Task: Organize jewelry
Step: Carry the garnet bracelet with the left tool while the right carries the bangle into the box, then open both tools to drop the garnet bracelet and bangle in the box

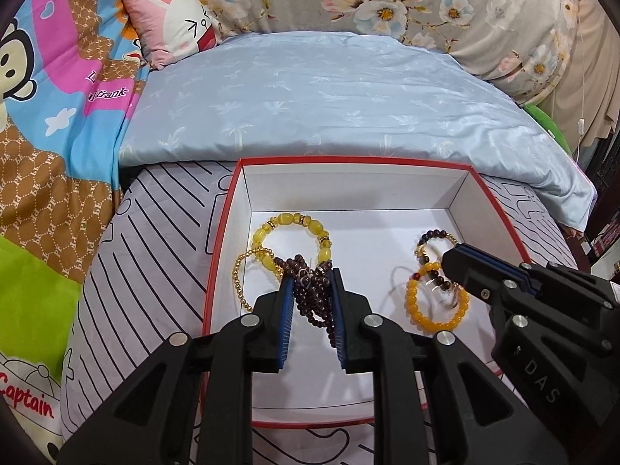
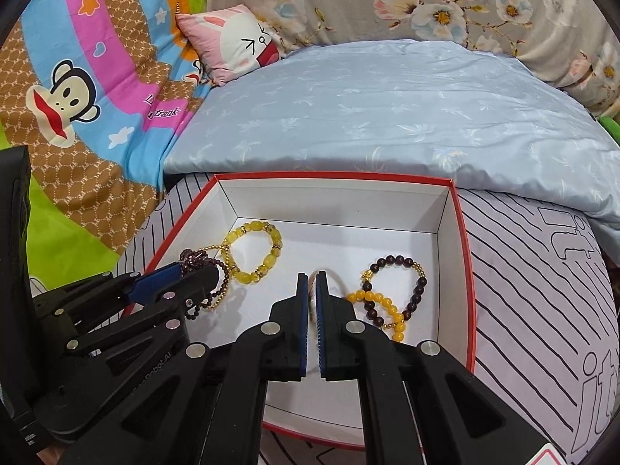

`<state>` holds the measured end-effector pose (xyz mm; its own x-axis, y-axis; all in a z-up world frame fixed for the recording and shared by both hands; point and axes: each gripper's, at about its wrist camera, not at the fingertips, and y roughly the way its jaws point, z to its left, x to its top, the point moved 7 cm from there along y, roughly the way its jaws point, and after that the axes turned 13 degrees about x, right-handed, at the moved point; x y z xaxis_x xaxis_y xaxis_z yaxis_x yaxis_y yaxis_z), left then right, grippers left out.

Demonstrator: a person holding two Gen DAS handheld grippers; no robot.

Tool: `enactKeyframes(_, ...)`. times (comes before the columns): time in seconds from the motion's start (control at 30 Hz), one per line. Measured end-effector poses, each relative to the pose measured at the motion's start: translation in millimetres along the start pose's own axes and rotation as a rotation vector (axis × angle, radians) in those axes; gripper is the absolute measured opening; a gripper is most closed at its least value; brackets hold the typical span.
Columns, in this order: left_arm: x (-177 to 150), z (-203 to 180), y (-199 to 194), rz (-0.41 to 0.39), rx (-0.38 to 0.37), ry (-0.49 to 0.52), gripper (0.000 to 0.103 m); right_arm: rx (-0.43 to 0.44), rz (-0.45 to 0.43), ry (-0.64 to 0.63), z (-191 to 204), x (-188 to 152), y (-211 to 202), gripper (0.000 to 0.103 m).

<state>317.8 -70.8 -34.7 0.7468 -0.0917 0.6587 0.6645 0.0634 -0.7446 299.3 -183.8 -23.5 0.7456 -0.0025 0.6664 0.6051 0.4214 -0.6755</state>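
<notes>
A white box with a red rim [image 1: 348, 190] [image 2: 333, 201] lies on the bed. In it are a pale yellow bead bracelet [image 1: 294, 232] [image 2: 255, 248], a thin gold bead chain [image 1: 238, 275], an orange bead bracelet [image 1: 430, 310] [image 2: 383, 306] and a dark brown bead bracelet [image 1: 434, 238] [image 2: 407, 271]. My left gripper [image 1: 312, 277] [image 2: 193, 269] is shut on a dark purple bead strand [image 1: 314, 302] [image 2: 217, 294], whose loops hang over the box's left side. My right gripper [image 2: 312, 279] [image 1: 451, 257] is shut on a thin bangle [image 2: 333, 281] above the orange bracelet.
The box sits on a lilac cloth with black stripes [image 1: 155, 271] [image 2: 542, 310]. Behind it lies a light blue quilt [image 1: 329, 89]. A pink rabbit pillow [image 1: 170, 19], a cartoon monkey blanket [image 2: 77, 89] on the left and a floral cover [image 1: 426, 0] at the back surround it.
</notes>
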Motion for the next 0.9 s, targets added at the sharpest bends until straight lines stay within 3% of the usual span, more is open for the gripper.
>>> enactKeyframes(0.1, -1, 0, 1, -0.008, 0.016, 0.001, 0.025, -0.012, -0.003, 0.000, -1, -1, -1, 0.012)
enactKeyframes(0.17, 0, 1, 0, -0.021, 0.027, -0.001, 0.032, -0.020, -0.011, -0.002, -1, -1, -3, 0.024)
enactKeyframes(0.3, 2, 2, -4, -0.032, 0.034, -0.004, 0.042, -0.033, -0.024, -0.012, 1, -2, -10, 0.029)
enactKeyframes(0.9, -15, 0, -25, -0.026, 0.020, -0.001, 0.043, -0.058, -0.054, 0.001, 10, -22, -42, 0.038)
